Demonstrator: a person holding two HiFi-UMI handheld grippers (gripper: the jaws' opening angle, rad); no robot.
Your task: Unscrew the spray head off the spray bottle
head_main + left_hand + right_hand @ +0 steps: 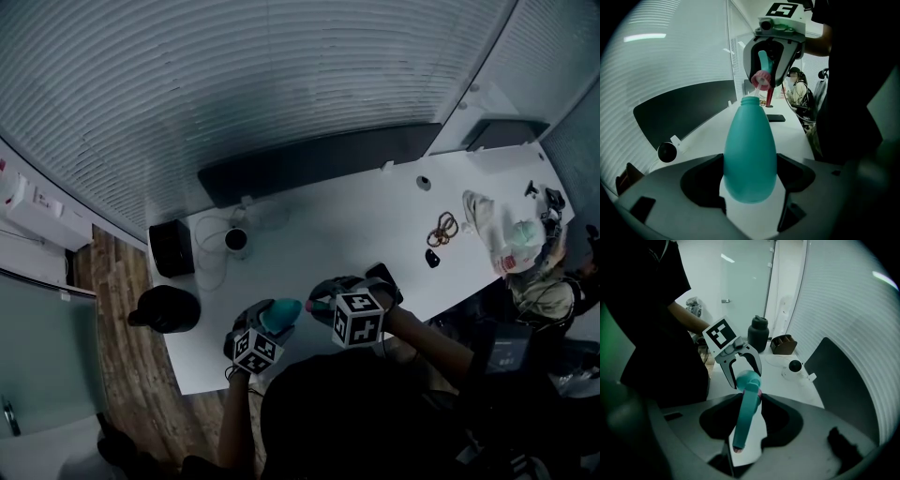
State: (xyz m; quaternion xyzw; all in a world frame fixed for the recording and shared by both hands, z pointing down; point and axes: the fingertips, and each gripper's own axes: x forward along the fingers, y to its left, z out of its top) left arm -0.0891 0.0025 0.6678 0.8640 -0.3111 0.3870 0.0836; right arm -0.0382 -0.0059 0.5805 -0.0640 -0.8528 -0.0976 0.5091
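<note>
Two grips at once, clenching the jaws of the left gripper (pixel 744 376) round the teal spray bottle (pixel 750 150), with the white tabletop (pixel 375 216) beneath it, and pinching the jaws of the right gripper (pixel 767 77) on the pink-collared spray head (pixel 745 413), holding it just above the bottle's open neck.

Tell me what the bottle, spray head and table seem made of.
Bottle: likely plastic, opaque teal, smooth with a soft even sheen.
Spray head: moulded plastic by its look, teal, with a pink collar.
Table: white, flat, smooth top, probably laminate; the look leaves it open.
</note>
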